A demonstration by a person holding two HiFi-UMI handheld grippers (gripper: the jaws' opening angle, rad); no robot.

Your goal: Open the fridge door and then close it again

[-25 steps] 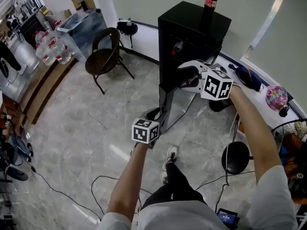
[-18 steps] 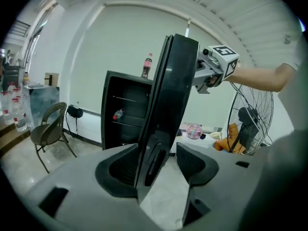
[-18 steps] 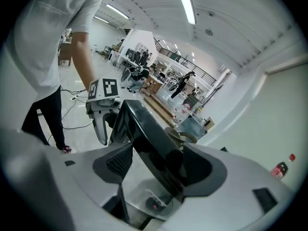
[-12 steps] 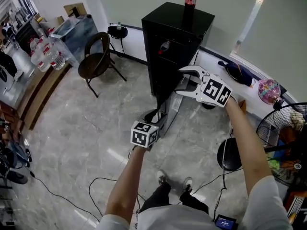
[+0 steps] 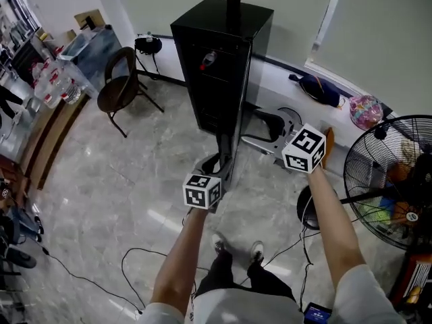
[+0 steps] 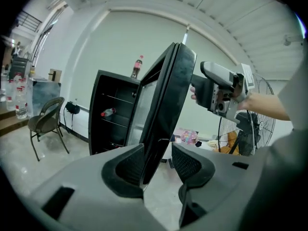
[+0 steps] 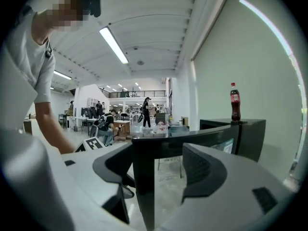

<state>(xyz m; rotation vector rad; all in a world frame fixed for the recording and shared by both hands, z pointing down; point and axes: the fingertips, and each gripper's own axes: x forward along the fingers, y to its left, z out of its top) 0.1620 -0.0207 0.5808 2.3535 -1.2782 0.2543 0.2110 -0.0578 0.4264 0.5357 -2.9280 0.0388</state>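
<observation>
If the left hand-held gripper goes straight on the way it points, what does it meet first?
The open fridge door: its edge stands between the jaws of the left hand-held gripper, which have just been closing but stand apart.

Bright, even daylight; ceiling strip light (image 7: 113, 44) glares; fisheye edges dark, warped.

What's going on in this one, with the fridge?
A person works a black fridge whose door stands wide open. The left hand-held gripper has the door's edge between its jaws, which have just been closing slightly without clamping it. The right hand-held gripper, its jaws just opened wider, loosely straddles the door's top corner. The door is yet to be shut.
</observation>
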